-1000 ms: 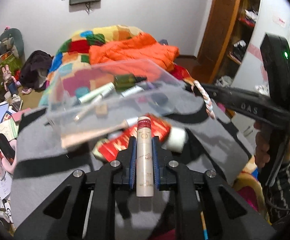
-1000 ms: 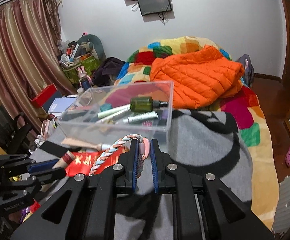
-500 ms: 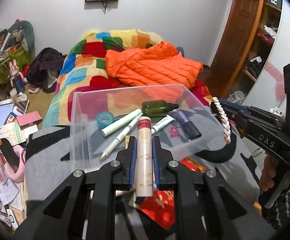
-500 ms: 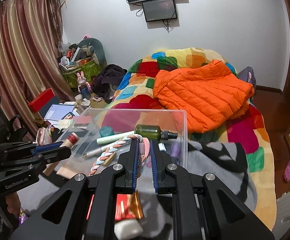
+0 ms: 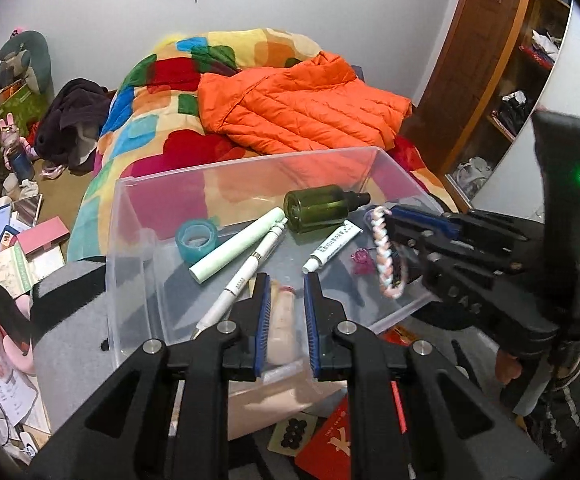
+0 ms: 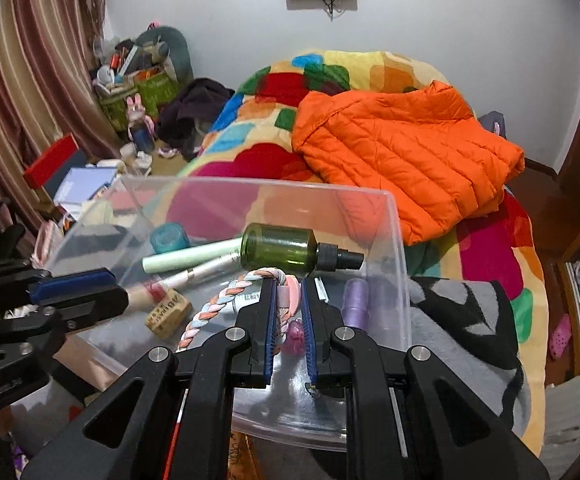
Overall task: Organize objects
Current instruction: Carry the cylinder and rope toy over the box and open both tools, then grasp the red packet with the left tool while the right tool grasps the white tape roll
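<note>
A clear plastic bin point(image 5: 129, 240) point(image 6: 394, 240) sits on a grey blanket. It holds a green bottle point(image 5: 318, 208) point(image 6: 277, 250), a teal tape roll point(image 5: 195, 240), a pale green tube point(image 5: 237, 250), a white pen point(image 5: 241, 280) and a small white tube point(image 5: 332, 246). My left gripper point(image 5: 285, 288) is open over the bin; the beige tube point(image 5: 281, 320) it held lies blurred between and below its fingers. My right gripper point(image 6: 290, 292) point(image 5: 394, 236) hangs over the bin, slightly parted, with the braided pink and white band point(image 6: 225, 296) point(image 5: 384, 256) still between its fingers.
An orange jacket point(image 5: 302, 108) lies on the multicoloured bed behind the bin. A red packet point(image 5: 338, 444) lies in front of the bin under my left gripper. Books and clutter point(image 5: 13, 248) crowd the floor to the left. A wooden wardrobe point(image 5: 490, 60) stands at right.
Both grippers moved forward over the bin. My left gripper opened and let go of the beige tube, which dropped into the bin. My right gripper's fingers parted a little around the band.
</note>
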`<state>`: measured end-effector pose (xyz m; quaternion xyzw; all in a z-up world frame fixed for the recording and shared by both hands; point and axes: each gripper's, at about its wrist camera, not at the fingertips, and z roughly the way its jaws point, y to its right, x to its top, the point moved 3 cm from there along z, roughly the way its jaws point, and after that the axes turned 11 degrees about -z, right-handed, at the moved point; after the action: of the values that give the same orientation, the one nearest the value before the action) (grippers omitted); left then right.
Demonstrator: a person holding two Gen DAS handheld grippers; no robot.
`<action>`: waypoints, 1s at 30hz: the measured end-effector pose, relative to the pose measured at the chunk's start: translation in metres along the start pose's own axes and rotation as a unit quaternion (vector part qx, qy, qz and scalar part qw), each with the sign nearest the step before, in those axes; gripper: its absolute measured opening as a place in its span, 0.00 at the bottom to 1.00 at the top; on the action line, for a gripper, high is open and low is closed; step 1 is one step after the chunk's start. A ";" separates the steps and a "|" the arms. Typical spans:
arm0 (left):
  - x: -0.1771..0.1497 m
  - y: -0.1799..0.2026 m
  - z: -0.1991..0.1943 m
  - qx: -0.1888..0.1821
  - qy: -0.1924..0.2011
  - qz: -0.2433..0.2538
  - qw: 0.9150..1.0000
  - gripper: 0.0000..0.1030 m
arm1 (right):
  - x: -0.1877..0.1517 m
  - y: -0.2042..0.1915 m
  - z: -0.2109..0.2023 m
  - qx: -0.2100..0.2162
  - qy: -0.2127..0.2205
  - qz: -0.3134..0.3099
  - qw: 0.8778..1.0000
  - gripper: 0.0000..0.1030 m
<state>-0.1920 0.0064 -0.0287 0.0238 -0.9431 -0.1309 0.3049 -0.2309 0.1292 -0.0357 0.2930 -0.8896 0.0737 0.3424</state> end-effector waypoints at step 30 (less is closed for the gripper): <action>-0.079 0.027 -0.058 -0.006 0.005 0.048 0.999 0.54 | -0.091 -0.033 -0.063 0.098 -0.007 -0.038 0.994 0.58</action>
<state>-0.0930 0.0284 -0.0214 -0.0222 -0.9409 -0.1215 0.3152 -0.1221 0.1658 -0.0497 0.3591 -0.8689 0.1451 0.3082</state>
